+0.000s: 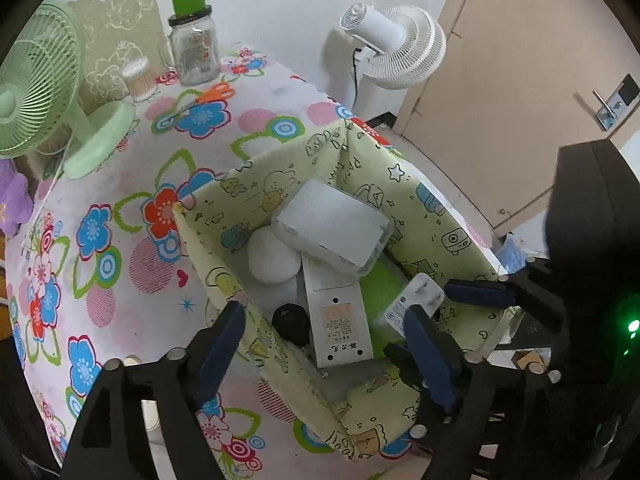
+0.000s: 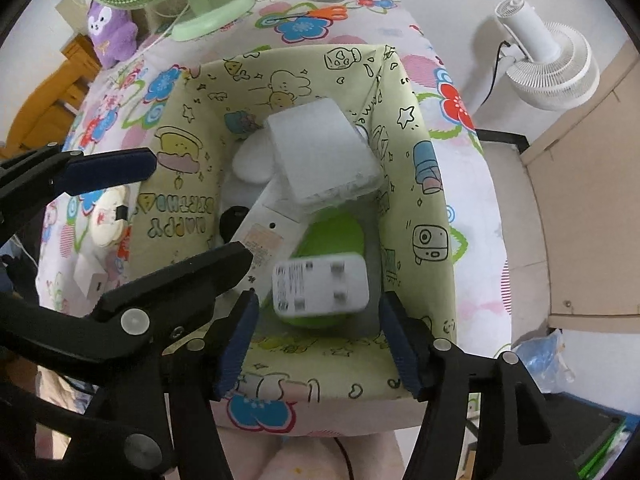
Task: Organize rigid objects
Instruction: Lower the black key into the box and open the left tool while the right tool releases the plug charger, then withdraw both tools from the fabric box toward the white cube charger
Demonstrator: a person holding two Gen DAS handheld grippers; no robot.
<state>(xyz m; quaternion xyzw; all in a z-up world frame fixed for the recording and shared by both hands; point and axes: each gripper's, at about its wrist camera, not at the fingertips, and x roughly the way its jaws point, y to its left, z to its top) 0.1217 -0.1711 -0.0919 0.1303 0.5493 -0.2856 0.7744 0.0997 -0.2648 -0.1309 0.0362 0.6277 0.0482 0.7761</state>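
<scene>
Both grippers point steeply down over one fabric bin (image 2: 416,208) on the flowered table (image 1: 120,240). Right gripper (image 2: 320,336) stands part open, its blue pads (image 2: 236,344) clear of the white plug (image 2: 320,284), which shows blurred between and just ahead of them, over a green object (image 2: 336,232) on the bin floor; nothing is gripped. Left gripper (image 1: 320,344) is spread wide and holds nothing, one finger outside the bin's near wall and the other inside, near the plug (image 1: 416,300). The bin holds one frosted box (image 1: 332,228) on top, one white remote (image 1: 340,320) under it, one white round object (image 1: 272,256), one black object (image 1: 290,322), the green object and the plug. On the table behind stand one green fan (image 1: 36,92), one jar (image 1: 194,48), one swab tub (image 1: 138,78) and one pair of orange scissors (image 1: 208,98). A white fan (image 1: 396,44) stands off the table.
</scene>
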